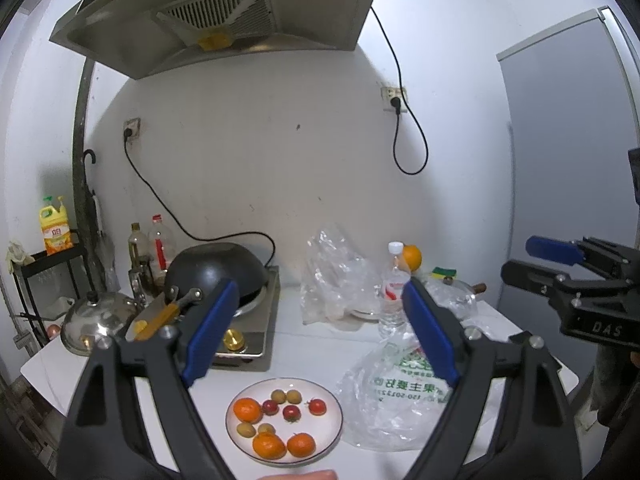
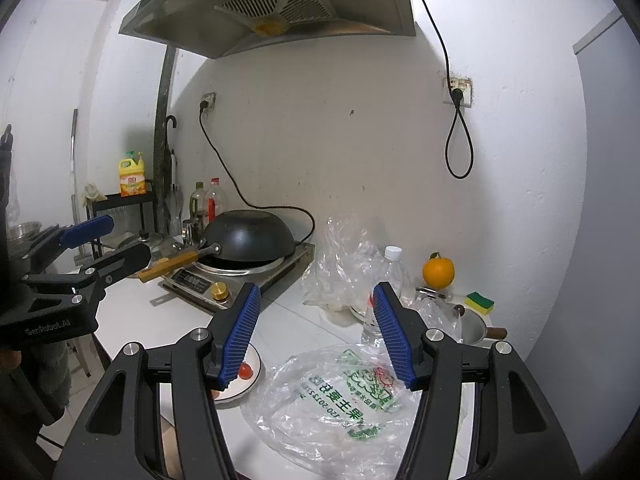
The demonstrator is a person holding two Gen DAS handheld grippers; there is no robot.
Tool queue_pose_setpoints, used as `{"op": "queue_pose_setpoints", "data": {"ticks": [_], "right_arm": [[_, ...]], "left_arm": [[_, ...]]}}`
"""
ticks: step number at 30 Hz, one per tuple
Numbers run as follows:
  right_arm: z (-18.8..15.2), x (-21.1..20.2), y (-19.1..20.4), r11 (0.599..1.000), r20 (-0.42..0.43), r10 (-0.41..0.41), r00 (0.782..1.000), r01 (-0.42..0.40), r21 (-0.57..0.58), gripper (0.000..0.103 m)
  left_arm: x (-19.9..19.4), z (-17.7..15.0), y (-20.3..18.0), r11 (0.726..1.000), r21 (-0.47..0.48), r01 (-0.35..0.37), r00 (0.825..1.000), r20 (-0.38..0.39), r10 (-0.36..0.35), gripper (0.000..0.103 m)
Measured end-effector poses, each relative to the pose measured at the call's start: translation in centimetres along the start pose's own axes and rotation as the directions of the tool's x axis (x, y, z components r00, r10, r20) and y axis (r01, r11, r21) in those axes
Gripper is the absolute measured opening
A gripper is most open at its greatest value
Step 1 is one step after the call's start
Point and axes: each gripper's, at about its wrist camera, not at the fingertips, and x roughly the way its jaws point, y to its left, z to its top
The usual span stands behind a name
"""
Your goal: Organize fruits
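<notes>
My left gripper (image 1: 316, 328) spread, empty; plate (image 1: 332, 430) of fruit lies below and just ahead of it on the bench (image 1: 312, 344); right gripper (image 2: 316, 334) spread, empty, over the plastic bag (image 2: 332, 404); left is nearer.

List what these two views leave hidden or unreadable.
- Plate, right wrist view: mostly behind the right tongs, so only one small red fruit shows.
- Printed plastic bag, left wrist view: part of the lettering is covered by a finger of the left tongs, and whether it holds anything cannot be told.
- Small pot, right wrist view: partly behind clear plastic; inside unseen.
- Stove display: too small to read.
</notes>
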Motion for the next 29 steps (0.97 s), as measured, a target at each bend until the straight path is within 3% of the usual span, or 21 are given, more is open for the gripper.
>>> {"op": "queue_pose_setpoints", "data": {"ticks": [29], "right_arm": [[-0.3, 0.6, -0.1, 1.000, -0.019, 0.006, 1.000, -0.006, 0.006, 0.062]], "left_arm": [[1.7, -0.7, -0.3, 0.999, -0.028, 0.016, 0.999, -0.042, -0.018, 0.085]]}}
